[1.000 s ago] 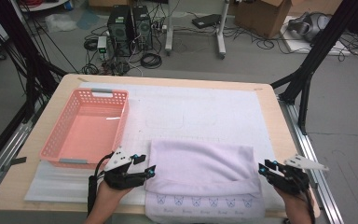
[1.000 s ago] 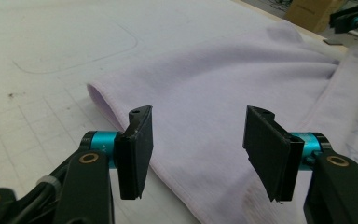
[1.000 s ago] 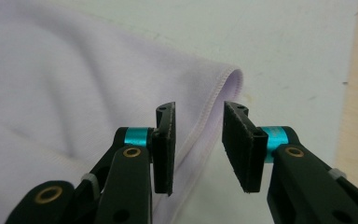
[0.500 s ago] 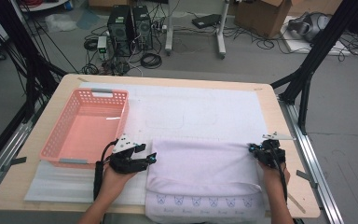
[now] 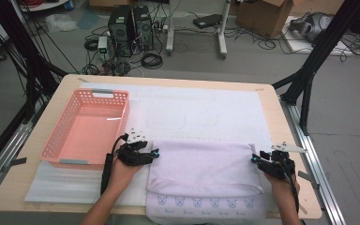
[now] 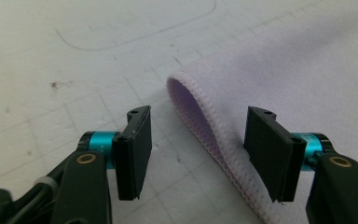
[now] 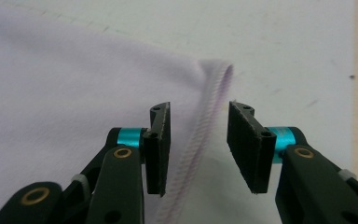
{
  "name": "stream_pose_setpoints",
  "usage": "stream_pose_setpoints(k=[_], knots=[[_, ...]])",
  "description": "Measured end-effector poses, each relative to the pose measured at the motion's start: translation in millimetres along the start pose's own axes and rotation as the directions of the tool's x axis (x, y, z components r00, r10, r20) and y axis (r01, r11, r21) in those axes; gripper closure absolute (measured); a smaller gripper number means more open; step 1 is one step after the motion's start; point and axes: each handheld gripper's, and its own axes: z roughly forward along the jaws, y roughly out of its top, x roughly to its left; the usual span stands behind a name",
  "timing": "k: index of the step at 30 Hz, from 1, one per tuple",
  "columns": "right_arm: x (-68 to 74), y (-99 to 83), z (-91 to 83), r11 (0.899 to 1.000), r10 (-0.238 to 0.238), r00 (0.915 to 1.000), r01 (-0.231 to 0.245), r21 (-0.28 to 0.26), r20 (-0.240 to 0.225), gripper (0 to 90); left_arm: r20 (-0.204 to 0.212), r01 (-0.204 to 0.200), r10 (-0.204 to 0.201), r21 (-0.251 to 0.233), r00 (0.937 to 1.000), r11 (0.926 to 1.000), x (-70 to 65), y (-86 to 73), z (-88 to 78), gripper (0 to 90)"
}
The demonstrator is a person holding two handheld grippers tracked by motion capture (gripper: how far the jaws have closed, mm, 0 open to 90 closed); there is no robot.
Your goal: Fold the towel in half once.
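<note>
towel (image 6: 307, 70) hem between left fingers (image 6: 133, 151) | right fingers (image 7: 158, 149) straddle hem, untouched

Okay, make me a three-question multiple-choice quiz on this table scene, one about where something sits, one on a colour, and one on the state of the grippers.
1. Where does the basket sit?
A. on the table's left part
B. on the towel
C. on the floor

2. What colour is the folded towel?
A. green
B. pale lilac
C. black

3. How do the fingers of the left gripper stand?
A. clamped on the basket rim
B. open, astride the towel's folded edge
C. shut with nothing between them

Answers: 1 A, the high view shows the pink basket left of the towel. 2 B, it reads lilac in all views. 3 B, the left gripper view shows a gap either side of the hem.
</note>
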Motion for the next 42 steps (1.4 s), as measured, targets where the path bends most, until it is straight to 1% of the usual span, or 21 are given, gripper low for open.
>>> stream_pose_setpoints(k=[2, 5, 8, 10, 11, 12, 15, 16, 17, 18, 19, 21, 25, 27, 29, 32, 34, 36, 37, 38, 42], knots=[[3.6, -0.4, 1.4, 1.000, -0.025, 0.9997, 0.025, 0.016, 0.003, 58.8, -0.001, -0.005, 0.005, 0.004, 1.0000, 1.0000, -0.9, 0.6, 0.9, 43.9], [6.8, -0.6, 6.2, 0.998, -0.039, 0.9992, 0.038, 0.042, 0.014, 59.2, -0.011, -0.009, 0.010, 0.008, 0.9999, 0.9999, -1.8, 0.8, 1.2, 45.6], [7.2, -2.8, 8.5, 0.999, -0.017, 0.9999, 0.017, 0.027, -0.001, 65.0, -0.029, -0.019, 0.019, 0.008, 0.9994, 0.9998, -3.4, 0.6, 1.4, 48.1], [6.4, -3.5, 8.2, 1.000, -0.013, 0.9997, 0.014, 0.025, -0.021, 71.3, -0.035, -0.015, 0.015, 0.007, 0.9993, 0.9999, -2.4, 0.4, 0.8, 52.3], [5.8, -3.5, 8.1, 1.000, -0.011, 0.9994, 0.012, 0.027, -0.034, 76.4, -0.037, -0.016, 0.017, 0.007, 0.9992, 0.9998, -2.1, 0.4, 0.6, 54.3], [5.5, -3.6, 8.2, 1.000, 0.002, 0.9985, -0.001, 0.027, -0.055, 80.0, -0.039, -0.018, 0.018, 0.006, 0.9991, 0.9998, -2.3, 0.4, 0.5, 55.1], [6.5, -4.6, 8.4, 1.000, 0.004, 0.9982, -0.003, 0.022, -0.060, 83.0, -0.046, -0.010, 0.010, 0.000, 0.9989, 1.0000, -1.0, 0.0, -0.5, 59.7], [6.1, -4.9, 8.2, 1.000, 0.010, 0.9978, -0.008, 0.022, -0.065, 83.5, -0.018, -0.008, 0.008, -0.005, 0.9998, 1.0000, -0.2, -0.3, -1.3, 62.4], [5.5, -5.3, 8.2, 1.000, 0.014, 0.9975, -0.013, 0.020, -0.069, 83.9, 0.017, -0.009, 0.009, -0.005, 0.9998, 1.0000, -3.3, -0.7, -0.7, 81.0], [4.5, -5.7, 8.4, 1.000, 0.017, 0.9969, -0.016, 0.015, -0.077, 84.0, -0.015, -0.058, 0.058, -0.007, 0.9982, 0.9983, -8.9, -0.8, -0.3, 85.2], [3.9, -6.4, 8.1, 1.000, 0.025, 0.9965, -0.024, 0.012, -0.080, 84.1, -0.031, -0.073, 0.072, -0.005, 0.9969, 0.9974, -11.3, -0.7, -0.2, 85.9], [2.3, -7.7, 8.3, 0.999, 0.039, 0.9952, -0.039, 0.004, -0.090, 84.3, -0.004, -0.019, 0.019, -0.008, 0.9998, 0.9998, -7.3, -0.7, -0.2, 86.4], [2.7, -7.7, 8.2, 1.000, 0.029, 0.9959, -0.029, 0.001, -0.086, 84.7, -0.005, -0.008, 0.008, -0.007, 1.0000, 0.9999, -7.0, -0.4, -0.4, 87.0], [2.8, -7.6, 8.0, 1.000, 0.026, 0.9958, -0.026, 0.001, -0.087, 85.1, 0.005, 0.031, -0.031, -0.017, 0.9995, 0.9994, -5.2, -0.3, -0.3, 87.3], [3.1, -7.4, 7.7, 1.000, 0.006, 0.9968, -0.007, -0.006, -0.080, 85.3, 0.009, 0.044, -0.044, -0.030, 0.9990, 0.9986, -3.9, 0.2, -0.5, 87.5], [3.6, -6.7, 5.5, 1.000, -0.006, 0.9978, 0.005, -0.014, -0.066, 85.8, 0.000, 0.039, -0.039, -0.062, 0.9992, 0.9973, -5.2, 2.3, -1.0, 87.7], [1.7, -5.8, 3.1, 0.999, -0.007, 0.9977, 0.005, -0.031, -0.068, 85.9, -0.001, 0.056, -0.057, -0.081, 0.9984, 0.9951, -4.4, 5.2, -2.4, 87.8], [-0.8, -4.7, 0.9, 0.999, 0.008, 0.9971, -0.011, -0.044, -0.075, 86.0, -0.001, 0.075, -0.076, -0.113, 0.9971, 0.9908, -4.1, 8.8, -3.3, 87.8], [-1.8, -3.6, 0.3, 0.999, 0.008, 0.9973, -0.012, -0.051, -0.073, 86.0, -0.004, 0.078, -0.079, -0.116, 0.9968, 0.9902, -3.9, 11.0, -3.5, 87.8], [-1.8, -2.3, -0.2, 0.998, 0.011, 0.9976, -0.015, -0.055, -0.069, 86.0, -0.007, 0.070, -0.071, -0.114, 0.9975, 0.9911, -3.2, 14.1, -3.3, 87.8], [-2.6, 6.5, 2.0, 0.997, 0.004, 0.9986, -0.007, -0.073, -0.052, 86.1, -0.022, 0.081, -0.084, -0.129, 0.9962, 0.9883, 1.3, 31.4, -2.6, 87.9]])
